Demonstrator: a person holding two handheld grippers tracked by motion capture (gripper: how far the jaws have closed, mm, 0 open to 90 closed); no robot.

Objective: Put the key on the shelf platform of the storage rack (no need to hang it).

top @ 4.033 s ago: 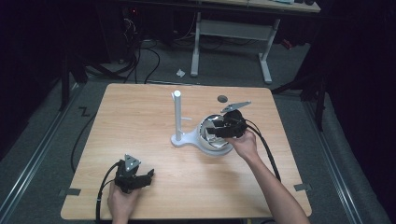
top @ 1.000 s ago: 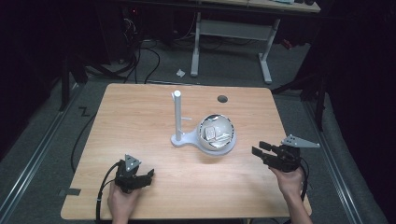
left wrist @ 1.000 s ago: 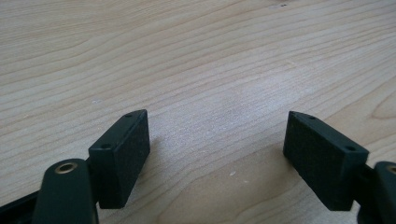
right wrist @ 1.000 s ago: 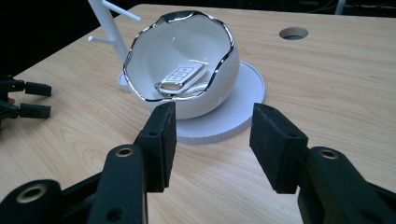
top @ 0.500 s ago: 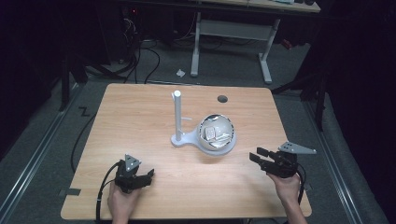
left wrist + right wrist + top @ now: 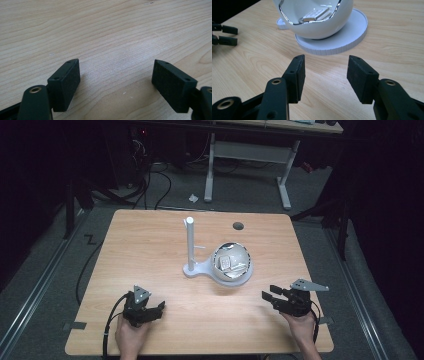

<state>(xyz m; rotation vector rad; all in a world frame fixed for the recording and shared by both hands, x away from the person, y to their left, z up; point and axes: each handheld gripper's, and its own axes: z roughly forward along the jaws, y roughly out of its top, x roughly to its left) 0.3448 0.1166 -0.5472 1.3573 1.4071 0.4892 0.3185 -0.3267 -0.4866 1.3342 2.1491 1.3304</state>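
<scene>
Both claws, left claw [image 6: 116, 85] and right claw [image 6: 325, 77], gape wide, gripping nothing.

One overhead camera, two jaw-level cameras.
High view looks down on the wooden table [image 6: 150, 250]; the right gripper view, low and close, shares its white bowl [image 6: 317, 17] [image 6: 231, 261].

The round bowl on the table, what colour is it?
The bowl is glossy white with a shiny chrome rim, clearest in the right gripper view.
</scene>
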